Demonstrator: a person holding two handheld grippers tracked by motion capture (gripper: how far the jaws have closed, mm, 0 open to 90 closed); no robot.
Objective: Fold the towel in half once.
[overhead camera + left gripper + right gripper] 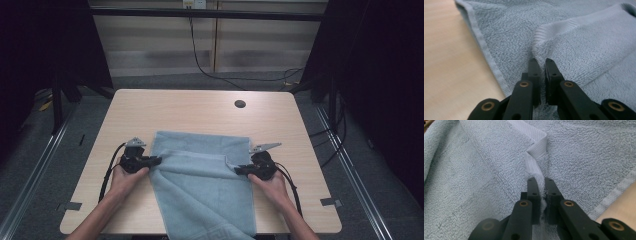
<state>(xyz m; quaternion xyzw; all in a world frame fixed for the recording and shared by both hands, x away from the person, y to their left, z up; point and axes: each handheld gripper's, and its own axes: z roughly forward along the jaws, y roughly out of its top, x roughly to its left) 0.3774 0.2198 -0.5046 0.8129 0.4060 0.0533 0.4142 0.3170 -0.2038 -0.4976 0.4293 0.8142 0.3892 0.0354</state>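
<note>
- Towel (200, 175): pale blue terry, lying on the table (200, 107) with its long axis running from the near table edge toward the far side; its near end hangs over that near edge.
- Folded flap: an upper layer lies across the towel's middle, its free hem facing the far side, while a single bare layer of towel reaches on beyond it toward the far end.
- Left tongs (152, 161): at the towel's left edge, pointing inward across it. In the left gripper view the left tongs (541, 62) are pressed together on a ridge of the towel (579, 50), pinching the flap's corner.
- Right tongs (240, 170): at the towel's right edge, likewise pointing inward. In the right gripper view the right tongs (540, 182) are pressed together on the woven hem of the towel (474, 182), which stands up as a folded peak just past the tips.
- Symmetry: both hands sit level with each other on either side of the towel, neither nearer its far end than the other.
- Governing relation: the uncovered part of the towel lies beyond the tongs, away from the person, along the long axis. Judged from this, the coming move would carry both pinched corners together along that axis, keeping the hem square to it.
- Beyond the towel: bare table, with a round cable hole (240, 104) near the far edge.
</note>
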